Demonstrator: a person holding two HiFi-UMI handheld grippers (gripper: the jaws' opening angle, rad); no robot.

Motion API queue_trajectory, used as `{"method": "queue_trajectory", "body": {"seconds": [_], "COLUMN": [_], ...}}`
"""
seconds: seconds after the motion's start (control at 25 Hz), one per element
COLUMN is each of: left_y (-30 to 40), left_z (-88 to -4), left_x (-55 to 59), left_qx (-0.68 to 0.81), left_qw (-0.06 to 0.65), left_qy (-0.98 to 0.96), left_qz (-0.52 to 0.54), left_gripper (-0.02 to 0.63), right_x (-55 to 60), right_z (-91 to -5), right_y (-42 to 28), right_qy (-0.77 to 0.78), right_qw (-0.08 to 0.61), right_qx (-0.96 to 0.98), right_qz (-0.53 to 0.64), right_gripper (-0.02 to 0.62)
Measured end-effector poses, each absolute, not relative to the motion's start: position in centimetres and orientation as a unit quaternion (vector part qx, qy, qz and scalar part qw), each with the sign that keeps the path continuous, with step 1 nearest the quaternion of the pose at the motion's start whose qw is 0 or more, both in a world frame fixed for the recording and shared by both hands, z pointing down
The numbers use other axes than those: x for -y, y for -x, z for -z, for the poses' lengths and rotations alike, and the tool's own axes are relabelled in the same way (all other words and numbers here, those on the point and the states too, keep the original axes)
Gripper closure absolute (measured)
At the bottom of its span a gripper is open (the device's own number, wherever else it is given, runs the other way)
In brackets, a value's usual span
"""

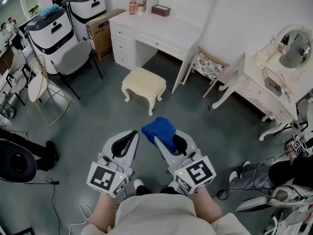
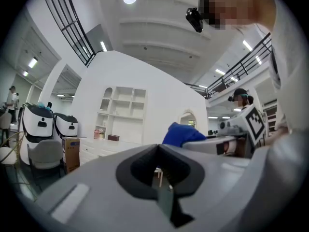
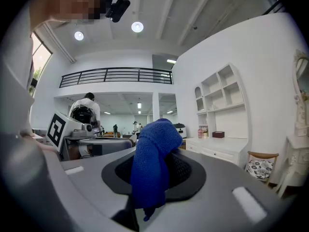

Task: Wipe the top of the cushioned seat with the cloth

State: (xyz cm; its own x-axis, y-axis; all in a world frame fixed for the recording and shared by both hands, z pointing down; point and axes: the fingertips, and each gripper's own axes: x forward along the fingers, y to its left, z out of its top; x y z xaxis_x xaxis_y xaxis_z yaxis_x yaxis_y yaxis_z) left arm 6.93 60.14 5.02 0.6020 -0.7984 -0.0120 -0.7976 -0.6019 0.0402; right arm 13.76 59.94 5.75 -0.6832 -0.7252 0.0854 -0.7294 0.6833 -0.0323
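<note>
The cushioned seat [image 1: 144,83] is a cream stool with curved legs, standing on the grey floor in front of the white desk. My right gripper [image 1: 165,142] is shut on a blue cloth [image 1: 159,130], which bunches up over its jaws; the right gripper view shows the cloth [image 3: 153,163] hanging from the closed jaws. My left gripper [image 1: 128,143] is beside it, shut with nothing in it. Both grippers are held near my body, well short of the stool. The blue cloth [image 2: 182,134] also shows in the left gripper view, to the right.
A white desk [image 1: 157,33] with drawers stands behind the stool. A wooden chair with a patterned cushion [image 1: 209,66] is to its right, a white vanity with mirror [image 1: 274,77] at far right. A grey chair [image 1: 73,58], white machines [image 1: 50,31] and cables lie left.
</note>
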Motion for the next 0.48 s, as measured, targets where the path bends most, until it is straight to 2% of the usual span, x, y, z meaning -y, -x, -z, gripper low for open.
{"method": "queue_trajectory", "body": {"seconds": [0.48], "left_y": [-5.5], "left_z": [-4.7], "left_x": [-59.9], "left_qx": [0.441], "left_qw": [0.015], "left_qy": [-0.897], "left_qz": [0.018], "left_gripper": [0.606], "right_x": [-59.8], "right_z": [-5.5], "right_y": [-12.5], "right_qy": [-0.403], "right_qw": [0.039], "right_qx": [0.914], "right_qz": [-0.03], "right_gripper": [0.479]}}
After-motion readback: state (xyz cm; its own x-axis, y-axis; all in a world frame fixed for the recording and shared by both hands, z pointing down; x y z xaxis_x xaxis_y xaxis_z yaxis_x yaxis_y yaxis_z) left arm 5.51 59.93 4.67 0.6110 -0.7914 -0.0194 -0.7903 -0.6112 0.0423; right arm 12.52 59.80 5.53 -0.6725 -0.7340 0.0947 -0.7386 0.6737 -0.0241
